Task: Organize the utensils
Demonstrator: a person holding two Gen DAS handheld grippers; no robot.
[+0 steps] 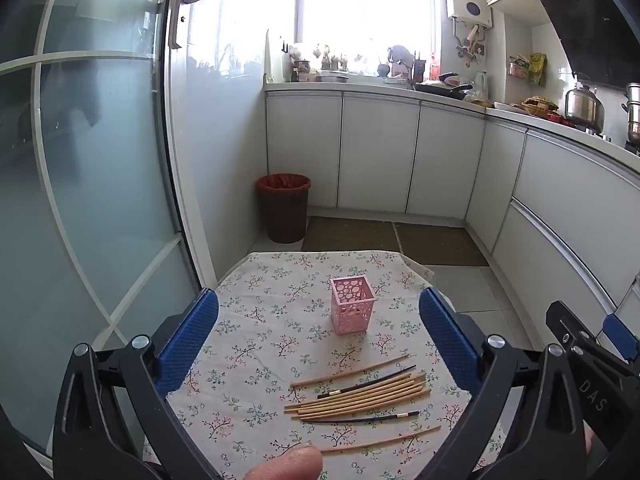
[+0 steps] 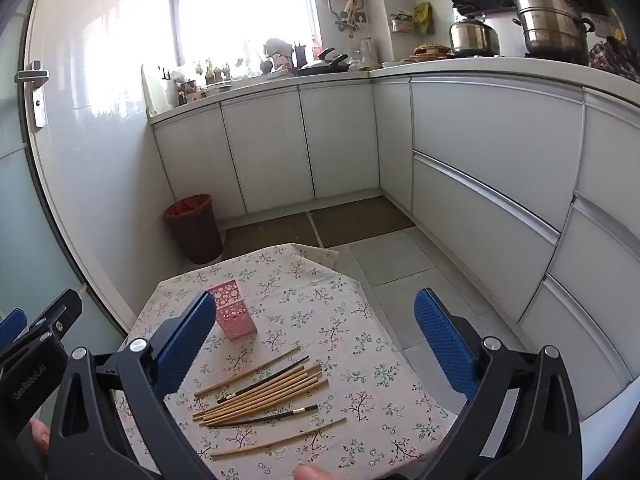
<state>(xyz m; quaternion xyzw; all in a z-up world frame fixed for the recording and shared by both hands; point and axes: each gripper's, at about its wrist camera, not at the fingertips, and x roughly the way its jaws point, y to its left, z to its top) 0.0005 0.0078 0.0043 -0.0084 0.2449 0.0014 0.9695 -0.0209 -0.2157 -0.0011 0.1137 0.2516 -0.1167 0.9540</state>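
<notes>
Left wrist: slender wooden chopsticks (image 1: pixel 360 396) beside perforated pink holder (image 1: pixel 353 310).

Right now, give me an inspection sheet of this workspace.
Surface: small table under a floral tablecloth.
Job's things: pink holder upright, apparently empty; bamboo chopsticks and two black chopsticks lying flat nearer the camera than it.
Clutter: nothing seen on the cloth.
Grippers: left tongs open above the table, holding nothing; right tongs likewise.
Cables: nothing seen.
Surroundings: brown bin on the floor, white cabinets, steel pots on the counter, glass door at left.
</notes>
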